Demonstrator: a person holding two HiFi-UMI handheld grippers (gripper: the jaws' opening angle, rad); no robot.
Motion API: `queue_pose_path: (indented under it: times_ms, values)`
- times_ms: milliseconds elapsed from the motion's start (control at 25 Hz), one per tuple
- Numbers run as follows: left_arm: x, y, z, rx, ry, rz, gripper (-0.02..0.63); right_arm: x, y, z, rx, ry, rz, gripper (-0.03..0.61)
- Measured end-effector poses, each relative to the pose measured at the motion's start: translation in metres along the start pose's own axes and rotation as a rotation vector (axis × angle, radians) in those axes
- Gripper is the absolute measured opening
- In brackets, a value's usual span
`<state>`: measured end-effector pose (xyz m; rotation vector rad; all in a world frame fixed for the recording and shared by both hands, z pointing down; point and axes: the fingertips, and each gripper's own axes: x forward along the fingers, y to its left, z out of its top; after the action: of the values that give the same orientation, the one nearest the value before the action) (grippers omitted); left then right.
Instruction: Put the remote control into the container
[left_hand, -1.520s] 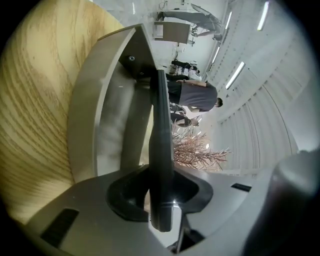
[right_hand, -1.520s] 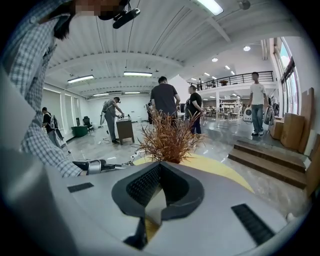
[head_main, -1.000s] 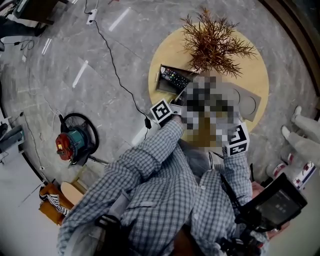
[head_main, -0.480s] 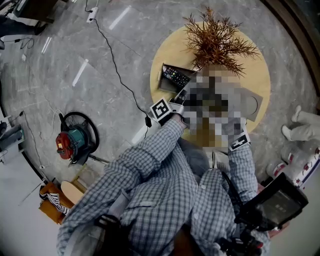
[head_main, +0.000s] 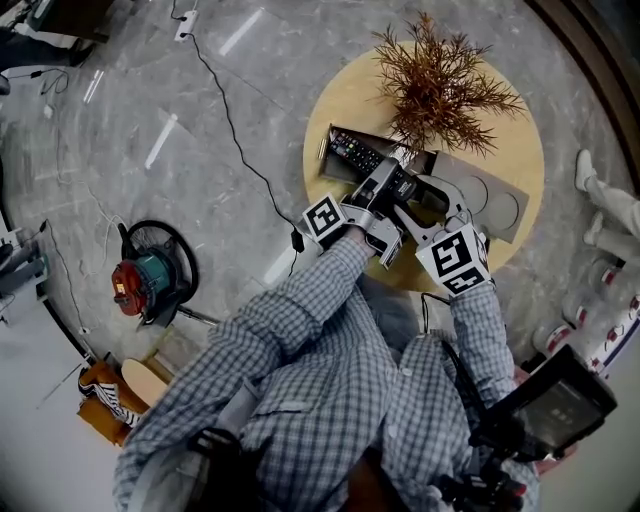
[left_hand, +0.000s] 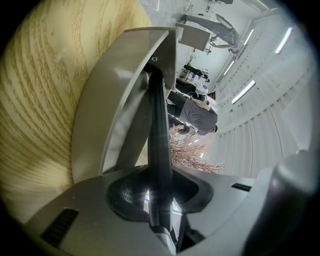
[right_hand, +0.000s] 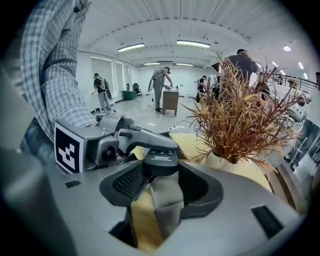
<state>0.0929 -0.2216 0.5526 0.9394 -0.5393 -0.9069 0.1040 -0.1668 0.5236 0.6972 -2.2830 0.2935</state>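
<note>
On the round wooden table (head_main: 345, 95) a black remote control (head_main: 350, 152) lies with its far end in the grey container (head_main: 324, 165). My left gripper (head_main: 392, 185) is shut on the remote's near end. In the left gripper view the remote (left_hand: 159, 125) runs edge-on from the jaws into the container (left_hand: 120, 100). My right gripper (head_main: 425, 195) comes in from the right. Its jaws have just been opening. In the right gripper view they stand open (right_hand: 160, 182) around the remote's printed end (right_hand: 161, 159), with the pads apart from it.
A dried plant in a vase (head_main: 440, 85) stands at the table's back, close to both grippers. A flat grey tray with round recesses (head_main: 495, 205) lies at the right. On the floor are a black cable (head_main: 235, 140) and a red and teal machine (head_main: 140, 285). People stand far off.
The right gripper's marker cube has turned and shifted left toward the left gripper. The left marker cube has kept its place. A mosaic patch hides the jaws in the earlier frames.
</note>
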Motion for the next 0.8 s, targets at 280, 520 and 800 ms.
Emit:
queue_pose_path:
  times_ms: [280,520,800]
  values:
    - [-0.001,-0.007,-0.004,0.037,0.056,-0.047,0.112,-0.002,0.000,0.006,-0.013,-0.023,0.004,0.215]
    - [-0.002,-0.011,-0.008,0.062,0.139,-0.062,0.120,-0.004,0.000,0.016,-0.018,-0.032,0.023,0.215]
    - [-0.006,-0.017,-0.013,0.183,0.255,-0.054,0.154,-0.008,0.003,0.022,-0.008,-0.043,0.055,0.215]
